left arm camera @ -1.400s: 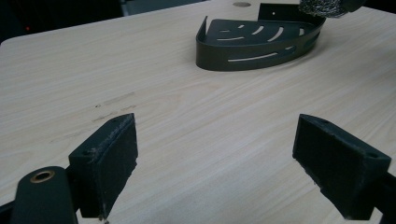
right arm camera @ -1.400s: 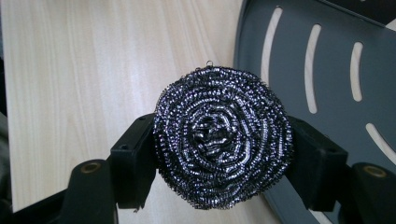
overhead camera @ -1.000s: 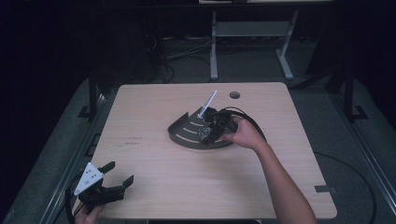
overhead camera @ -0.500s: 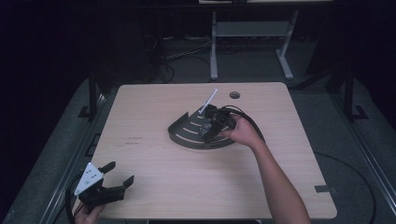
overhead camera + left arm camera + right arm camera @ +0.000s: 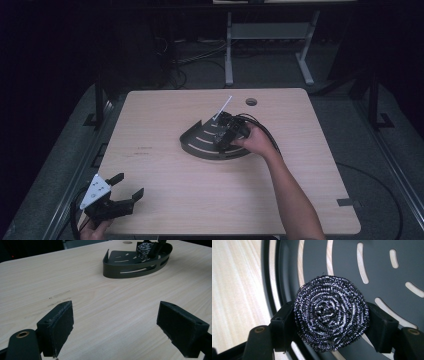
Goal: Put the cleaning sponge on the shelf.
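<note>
A dark quarter-round corner rack (image 5: 200, 142) with slotted floor lies on the table's middle. My right gripper (image 5: 226, 136) is over it, shut on a round steel-wool scourer (image 5: 331, 312) that sits between both pads just above the rack floor (image 5: 387, 267). The scourer (image 5: 145, 249) also shows inside the rack (image 5: 130, 263) from the left gripper view. My left gripper (image 5: 122, 196) rests at the table's front left corner, open, with bare wood between its pads (image 5: 58, 323).
The wooden table (image 5: 165, 120) has a round cable hole (image 5: 251, 102) at the back. A white stick-like part (image 5: 223, 108) rises from the rack's back edge. A cable loops beside the right hand. Dark floor, cables and a metal stand lie beyond the table.
The right hand and gripper with the scourer have shifted slightly left and down into the rack. The left gripper has stayed put.
</note>
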{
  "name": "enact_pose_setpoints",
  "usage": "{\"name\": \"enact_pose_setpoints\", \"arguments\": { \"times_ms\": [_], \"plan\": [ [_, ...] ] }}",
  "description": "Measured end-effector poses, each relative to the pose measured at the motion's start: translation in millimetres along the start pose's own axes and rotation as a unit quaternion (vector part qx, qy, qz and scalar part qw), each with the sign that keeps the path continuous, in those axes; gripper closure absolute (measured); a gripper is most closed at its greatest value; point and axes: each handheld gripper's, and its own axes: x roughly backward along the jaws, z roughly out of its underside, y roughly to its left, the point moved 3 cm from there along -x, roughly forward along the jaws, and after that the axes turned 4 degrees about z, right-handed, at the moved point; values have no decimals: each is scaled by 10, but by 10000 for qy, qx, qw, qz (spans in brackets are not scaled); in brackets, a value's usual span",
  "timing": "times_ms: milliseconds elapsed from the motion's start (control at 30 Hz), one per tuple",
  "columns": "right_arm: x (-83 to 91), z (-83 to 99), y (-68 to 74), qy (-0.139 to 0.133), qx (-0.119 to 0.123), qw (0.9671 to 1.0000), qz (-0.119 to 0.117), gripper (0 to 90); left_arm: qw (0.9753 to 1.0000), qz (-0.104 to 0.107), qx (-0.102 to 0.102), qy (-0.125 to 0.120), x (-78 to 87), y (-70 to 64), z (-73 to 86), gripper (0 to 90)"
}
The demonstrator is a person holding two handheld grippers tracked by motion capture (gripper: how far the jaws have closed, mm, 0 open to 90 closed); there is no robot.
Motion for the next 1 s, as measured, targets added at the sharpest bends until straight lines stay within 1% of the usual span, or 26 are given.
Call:
{"name": "enact_pose_setpoints", "arguments": {
  "times_ms": [133, 200, 467, 567, 633, 767, 800, 900, 1000],
  "plan": [
    [-62, 5, -34, 65, -136, 9999, -9, 309, 10000, 8, 13, 2, -15, 1, -4, 133],
    [-86, 12, -50, 140, -154, 9998, 18, 309, 10000, 10, 4, 23, -22, 1, 1, 132],
    [-131, 16, -97, 102, -254, 9996, -33, 306, 10000, 3, 14, 23, -18, 8, 5, 133],
    [-150, 7, -103, 125, -256, 9996, 8, 306, 10000, -16, 20, 39, -16, 20, 8, 133],
    [-157, -12, -98, 114, -255, 9996, -27, 306, 10000, -9, 47, -1, -11, 23, 8, 133],
    [-173, -44, -99, 139, -235, 9996, 23, 305, 10000, -15, 58, 35, -8, 36, 21, 132],
    [-186, -52, -98, 170, -213, 9996, 73, 305, 10000, -18, 62, 17, -1, 42, 23, 133],
    [-211, -56, -108, 182, -233, 9996, 50, 303, 10000, -34, 82, -5, 6, 50, 21, 133],
    [-226, -59, -105, 206, -228, 9995, 72, 300, 10000, -37, 56, 23, 9, 51, 24, 133]
  ]
}}
